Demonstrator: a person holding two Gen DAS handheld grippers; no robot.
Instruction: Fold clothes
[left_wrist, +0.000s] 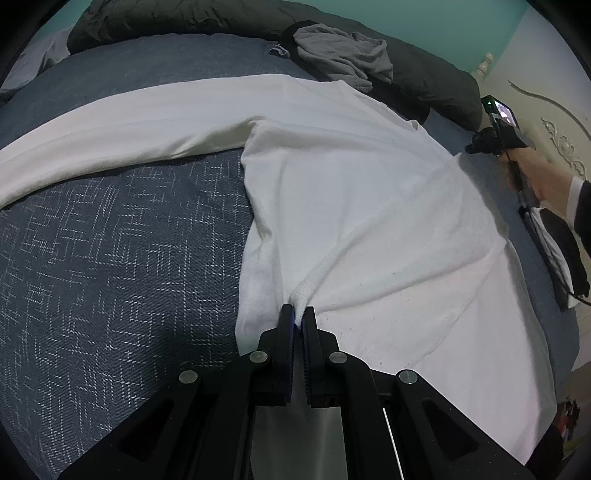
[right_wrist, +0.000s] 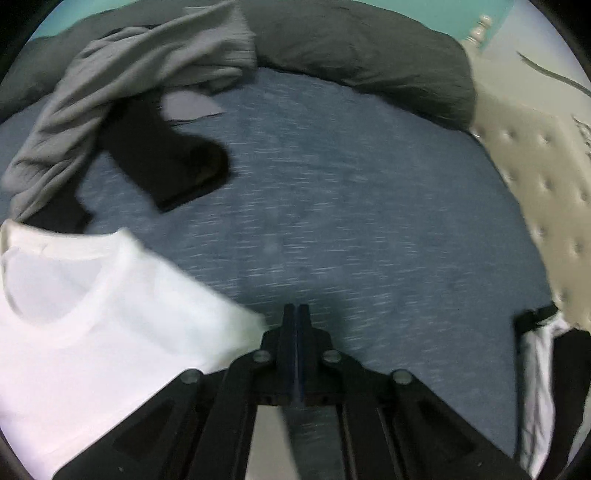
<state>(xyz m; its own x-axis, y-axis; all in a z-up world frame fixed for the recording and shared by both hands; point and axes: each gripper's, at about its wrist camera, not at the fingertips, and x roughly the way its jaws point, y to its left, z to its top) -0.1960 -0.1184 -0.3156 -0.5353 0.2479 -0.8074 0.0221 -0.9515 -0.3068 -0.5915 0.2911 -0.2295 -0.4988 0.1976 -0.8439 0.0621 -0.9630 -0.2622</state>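
**White long-sleeve on the bed, fold only partway there**

Left wrist view first: the left gripper has its fingers clamped together on a hemmed edge of the white shirt, with a little ridge of fabric bunching up right at the tips. It looks like a sleeve cuff or a corner of the hem, can't say which. The shirt is spread over the blue patterned bedspread. One long sleeve runs way out to the left, flat and not folded in at all. There's a diagonal crease across the body where a layer looks laid over. At the far side a grey garment sits crumpled against the dark duvet. The right gripper shows at the right edge in the person's hand, but its tips aren't visible from here.

Right wrist view, which is pretty blurry: the right gripper has its fingers pressed together with nothing between them, pointing at bare bedspread. The shirt's neckline and shoulder sit just to its left, not touching the tips as far as I can tell. Further off are the grey garment, some black clothes, and a tufted headboard on the right.

My guess on progress: early-to-middle. One side maybe brought in, the long sleeve still to tuck, the body fold left, plus the other clothes untouched
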